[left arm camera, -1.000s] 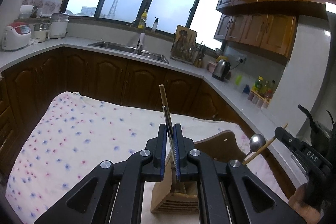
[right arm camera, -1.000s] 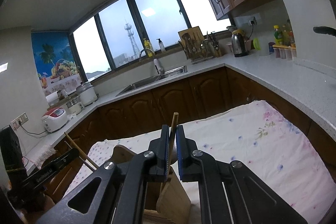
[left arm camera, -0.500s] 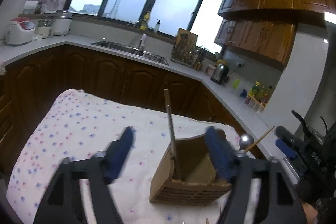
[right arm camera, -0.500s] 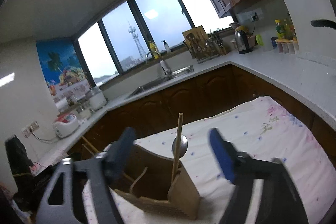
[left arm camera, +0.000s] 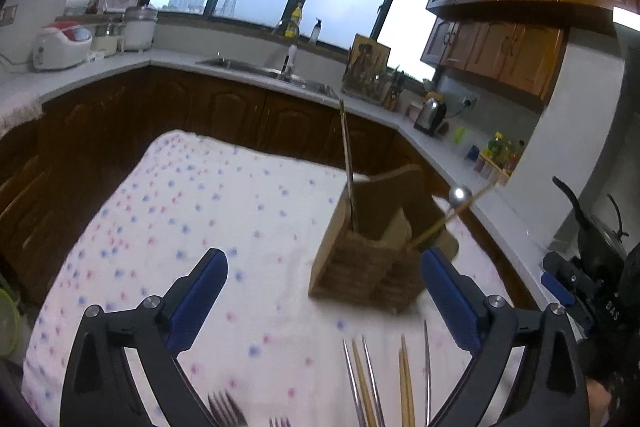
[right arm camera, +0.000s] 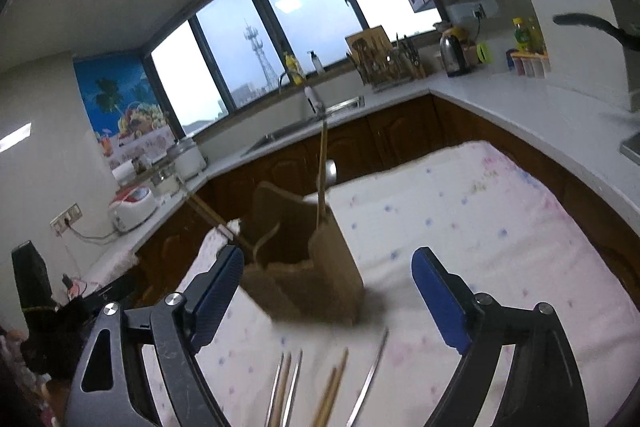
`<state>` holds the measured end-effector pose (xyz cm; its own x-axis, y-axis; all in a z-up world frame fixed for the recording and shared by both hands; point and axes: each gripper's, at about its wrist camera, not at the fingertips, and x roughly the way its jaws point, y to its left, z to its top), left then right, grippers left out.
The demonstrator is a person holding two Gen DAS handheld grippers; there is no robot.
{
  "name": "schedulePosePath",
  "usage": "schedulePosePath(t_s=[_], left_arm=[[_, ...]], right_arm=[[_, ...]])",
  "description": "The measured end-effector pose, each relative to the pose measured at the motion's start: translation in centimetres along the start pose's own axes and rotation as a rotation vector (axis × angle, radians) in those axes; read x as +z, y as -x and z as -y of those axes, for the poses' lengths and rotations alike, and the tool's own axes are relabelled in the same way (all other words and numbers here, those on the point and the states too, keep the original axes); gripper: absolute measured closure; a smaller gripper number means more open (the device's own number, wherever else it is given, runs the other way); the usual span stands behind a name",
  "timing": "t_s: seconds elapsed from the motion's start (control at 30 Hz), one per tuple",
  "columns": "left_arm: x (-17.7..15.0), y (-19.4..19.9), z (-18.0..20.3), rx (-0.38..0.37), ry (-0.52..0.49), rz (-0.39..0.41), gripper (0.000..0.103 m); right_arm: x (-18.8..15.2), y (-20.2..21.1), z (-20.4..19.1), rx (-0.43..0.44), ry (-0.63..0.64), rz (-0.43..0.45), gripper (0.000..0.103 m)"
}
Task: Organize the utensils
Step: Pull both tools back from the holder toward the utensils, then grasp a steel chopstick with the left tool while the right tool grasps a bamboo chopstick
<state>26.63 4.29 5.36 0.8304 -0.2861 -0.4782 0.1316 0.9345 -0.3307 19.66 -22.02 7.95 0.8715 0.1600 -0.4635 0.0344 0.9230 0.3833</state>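
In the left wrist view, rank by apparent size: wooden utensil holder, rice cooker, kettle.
1. Wooden utensil holder, largest, though it sits nearest the camera.
2. Rice cooker on the far counter.
3. Kettle, smallest; distance makes the true order unsure.

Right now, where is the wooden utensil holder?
The wooden utensil holder stands on the floral tablecloth, centre-right in the left wrist view, just beyond the loose chopsticks.

One wooden holder (left arm camera: 362,259) far on the cloth; three utensils standing inside; five chopsticks (left arm camera: 404,379) and two forks (left arm camera: 226,409) lying near.
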Motion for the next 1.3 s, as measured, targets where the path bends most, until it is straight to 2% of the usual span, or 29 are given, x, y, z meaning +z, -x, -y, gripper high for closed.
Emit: schedulePosePath(t_s=[0.33, 0.63, 1.17, 1.23, 1.3], left_arm=[[-2.6, 4.5, 0.2, 0.034, 0.009, -0.075, 0.005], [-4.5, 6.0, 0.9, 0.080, -0.021, -0.163, 0.005], [-4.4, 3.6, 1.8, 0.101, -0.085, -0.261, 0.007], [-4.4, 2.8, 2.0, 0.107, -0.099, -0.275, 0.009], [-4.5, 1.9, 2.2, 0.105, -0.111, -0.290, 0.016]], right_arm=[[-3.6, 4.0, 0.7, -0.030, -0.007, -0.063, 0.015], [-7.0, 3.9, 1.0, -0.063, 0.006, -0.162, 0.015], [-7.8, 1.5, 1.5, -0.080, -0.001, -0.229, 0.017], [-7.7, 0.8, 1.5, -0.077, 0.000, -0.240, 0.020], [-7.6, -0.1, 1.4, -0.070, 0.003, -0.257, 0.030]])
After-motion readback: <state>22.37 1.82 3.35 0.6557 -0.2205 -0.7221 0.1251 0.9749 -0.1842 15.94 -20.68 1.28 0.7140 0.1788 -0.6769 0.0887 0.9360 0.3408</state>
